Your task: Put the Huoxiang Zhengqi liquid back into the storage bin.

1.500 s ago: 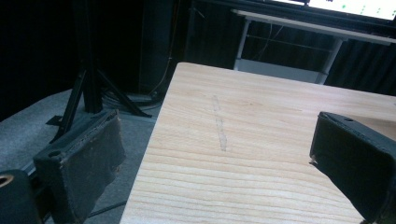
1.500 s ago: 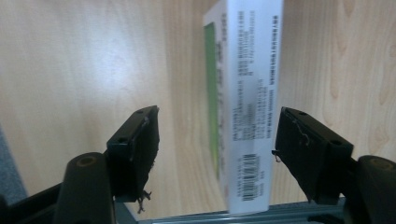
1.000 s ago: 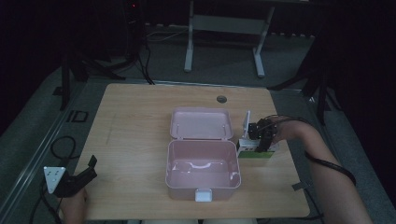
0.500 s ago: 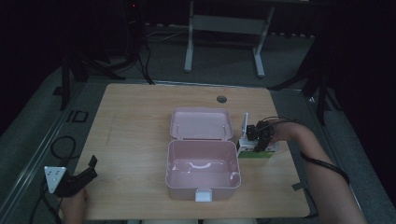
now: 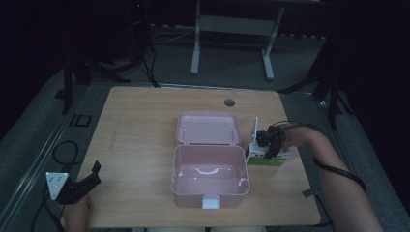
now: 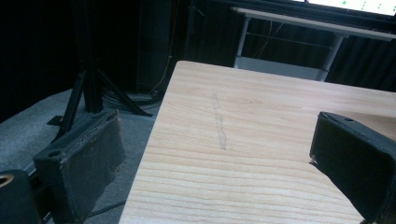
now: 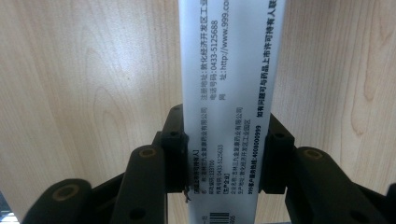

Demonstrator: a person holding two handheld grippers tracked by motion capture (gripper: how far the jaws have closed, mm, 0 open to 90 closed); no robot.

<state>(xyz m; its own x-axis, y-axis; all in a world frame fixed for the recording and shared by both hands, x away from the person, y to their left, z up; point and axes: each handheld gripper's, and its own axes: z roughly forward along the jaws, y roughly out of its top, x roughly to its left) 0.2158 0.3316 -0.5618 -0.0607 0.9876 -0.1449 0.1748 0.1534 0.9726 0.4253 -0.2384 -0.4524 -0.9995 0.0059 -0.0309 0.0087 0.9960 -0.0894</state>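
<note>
Right gripper view shows the right hand-held gripper (image 7: 223,154) clamping a medicine box (image 7: 229,93) beside the pink case (image 5: 209,174); a narrow grip might let it twist, while the left hand-held gripper (image 6: 224,154) gapes empty.

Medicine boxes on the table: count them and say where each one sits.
1. The white-and-green medicine box lies on the table just right of the open pink case, clamped in the right hand-held gripper. Others could be hidden behind that gripper.

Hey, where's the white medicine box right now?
In the high view the white medicine box lies on the table's right side, just right of the open pink case, with the right gripper closed on it.
</note>
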